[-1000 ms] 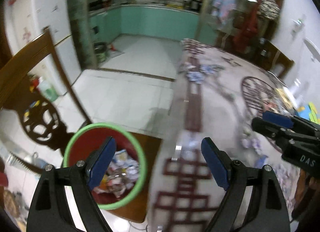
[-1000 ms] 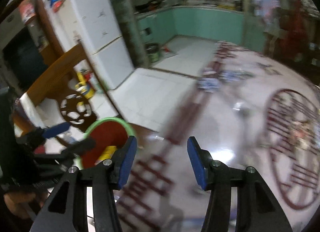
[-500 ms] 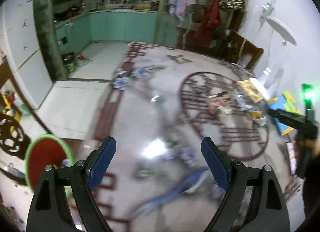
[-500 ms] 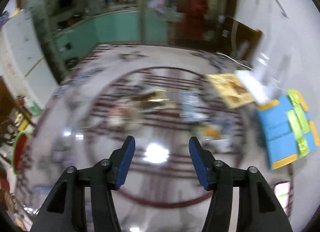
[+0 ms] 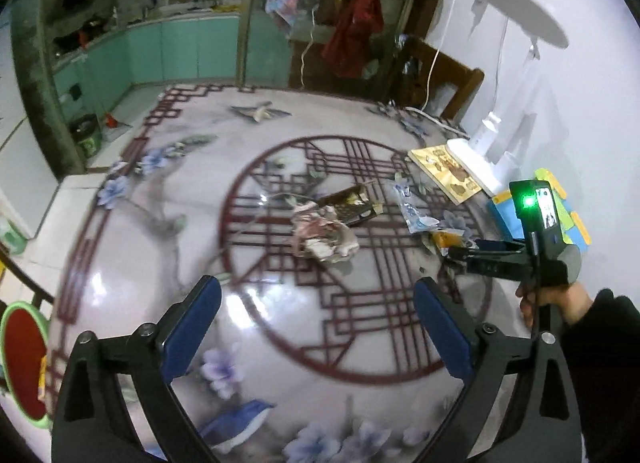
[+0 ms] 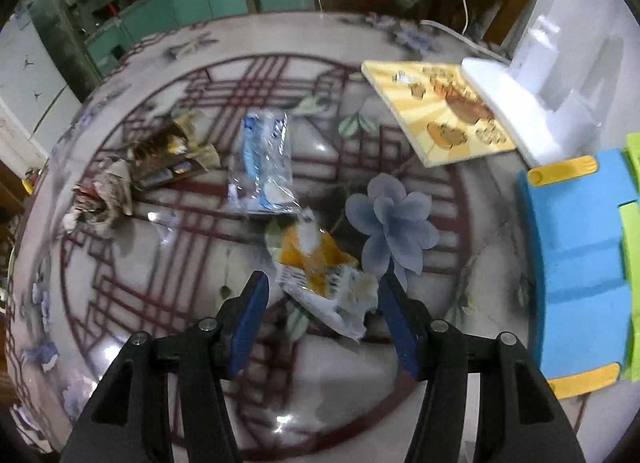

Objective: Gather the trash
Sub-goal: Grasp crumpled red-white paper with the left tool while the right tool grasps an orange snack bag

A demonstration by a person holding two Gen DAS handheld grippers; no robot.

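Trash lies on a round patterned table (image 5: 168, 263). An orange and white wrapper (image 6: 320, 275) lies between the open fingers of my right gripper (image 6: 324, 295). A clear blue-printed plastic bag (image 6: 262, 163), a dark torn packet (image 6: 168, 155) and a crumpled paper wad (image 6: 100, 195) lie farther left. In the left wrist view the wad (image 5: 320, 231) lies ahead of my open, empty left gripper (image 5: 316, 319). The right gripper (image 5: 480, 253) shows at the right there. The red bin with a green rim (image 5: 20, 359) sits at the far left edge.
A yellow picture book (image 6: 440, 111), a white lamp base (image 6: 516, 103) and a blue and green foam piece (image 6: 580, 259) lie at the table's right side. Wooden chairs (image 5: 440, 75) stand behind the table. The kitchen floor lies beyond the left edge.
Both grippers swung right from the bin and floor to the table's middle. The right gripper came down over the orange wrapper. Both stayed open.
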